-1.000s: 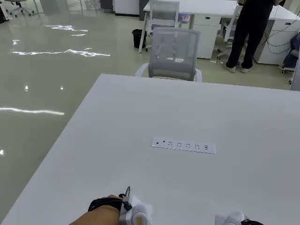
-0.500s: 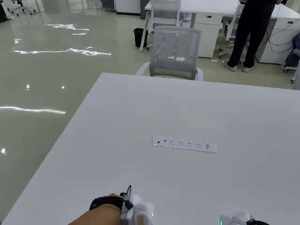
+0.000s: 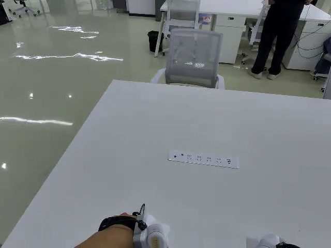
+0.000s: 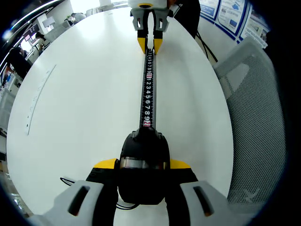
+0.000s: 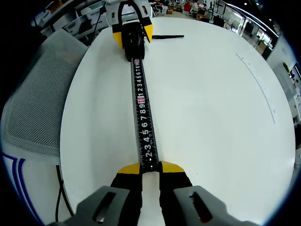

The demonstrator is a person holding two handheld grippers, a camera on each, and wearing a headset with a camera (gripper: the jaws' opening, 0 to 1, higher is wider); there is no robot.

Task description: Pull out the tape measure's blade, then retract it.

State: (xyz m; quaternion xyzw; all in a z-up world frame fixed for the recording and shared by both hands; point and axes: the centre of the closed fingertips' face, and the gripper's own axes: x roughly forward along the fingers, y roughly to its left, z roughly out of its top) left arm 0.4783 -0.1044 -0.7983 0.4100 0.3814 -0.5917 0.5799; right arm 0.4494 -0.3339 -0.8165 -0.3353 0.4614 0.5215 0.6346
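Since 0.5 s ago almost nothing has moved. In the head view the left gripper [image 3: 150, 236] and the right gripper [image 3: 269, 241] are low at the near desk [image 3: 155, 129] edge as before, well apart from the socket strip [image 3: 203, 159]. The right one sits a little lower in the picture.

The gripper views give what the head view cuts off. Left gripper view: the jaws of the left gripper [image 4: 143, 164] are closed on the black tape measure case [image 4: 142, 176], w/ one yellow tip on each side. From the case the blade [image 4: 147, 89] runs straight along over the desk, pulled out, to the right gripper [image 4: 149, 44] far ahead. If the blade touches the desk I cannot tell. Right gripper view: the jaws of the right gripper [image 5: 150, 168] are closed on the blade [image 5: 141, 103] end, numbers facing up. Opposite is the left gripper [image 5: 131, 35] w/ the case. The blade lies approx. parallel to the socket strip [image 4: 37, 99], well apart from it, on the person's side.

Edges & room: btw. blade and socket strip there is wide bare desk. On the blade's other side, away from the strip, the desk edge is near, and just past it stands a grey mesh chair [image 4: 256, 117]. The head view adds, beyond the strip, the far desk edge w/ another mesh chair [image 3: 194, 51] at it. Farther off are the shiny floor [image 3: 51, 77] and a standing person [image 3: 274, 36].
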